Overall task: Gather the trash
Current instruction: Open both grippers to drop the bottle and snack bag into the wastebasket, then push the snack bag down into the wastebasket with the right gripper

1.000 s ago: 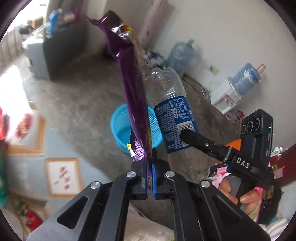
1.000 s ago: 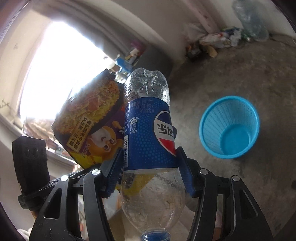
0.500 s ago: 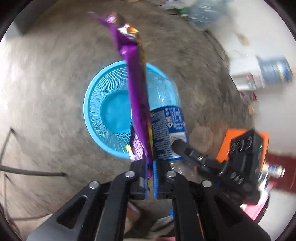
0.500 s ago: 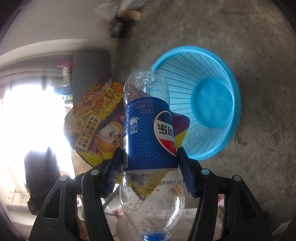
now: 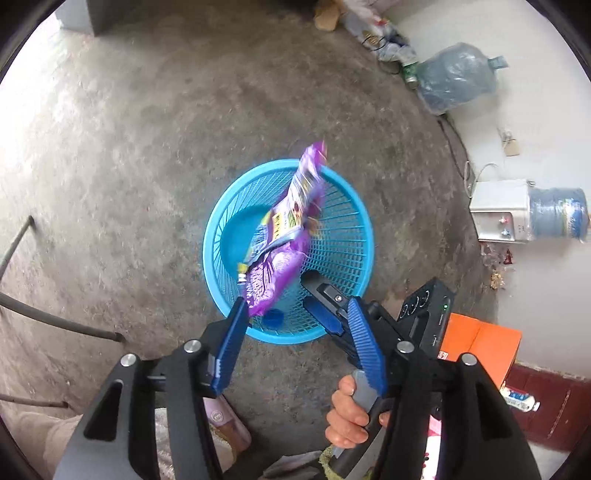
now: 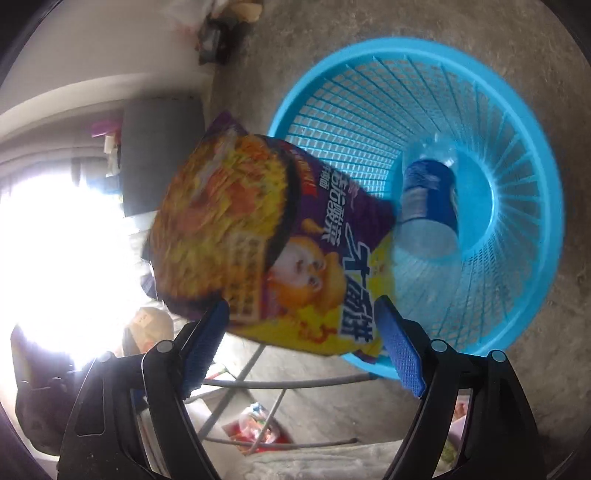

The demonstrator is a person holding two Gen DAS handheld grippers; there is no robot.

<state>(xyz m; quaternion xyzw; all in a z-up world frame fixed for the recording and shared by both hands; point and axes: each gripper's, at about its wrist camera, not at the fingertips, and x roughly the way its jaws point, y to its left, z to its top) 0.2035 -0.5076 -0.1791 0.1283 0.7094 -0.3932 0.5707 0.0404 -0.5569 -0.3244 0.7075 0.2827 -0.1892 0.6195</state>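
Note:
A blue mesh basket (image 5: pixel 332 229) (image 6: pixel 546 221) stands on the concrete floor below both grippers. My left gripper (image 5: pixel 297 302) hangs over its near rim, jaws opening. The purple noodle wrapper (image 5: pixel 291 221) (image 6: pixel 266 229) has come loose from its pads and tips into the basket. My right gripper (image 6: pixel 302 304) also has its jaws opening, with nothing pressed between the pads. The clear cola bottle with a blue label (image 6: pixel 428 195) lies inside the basket, past the wrapper. One right finger (image 5: pixel 325 306) reaches over the basket's rim in the left wrist view.
A person's hand (image 5: pixel 347 417) holds the right gripper's handle. Big water jugs (image 5: pixel 454 77), a white dispenser (image 5: pixel 498 210) and an orange box (image 5: pixel 476 343) line the wall at right. Litter (image 5: pixel 369 26) lies in the far corner. Metal rods (image 5: pixel 55 321) cross the floor at left.
Both grippers came down over the basket and opened. The wrapper left the left pads and the bottle dropped from the right pads into the basket.

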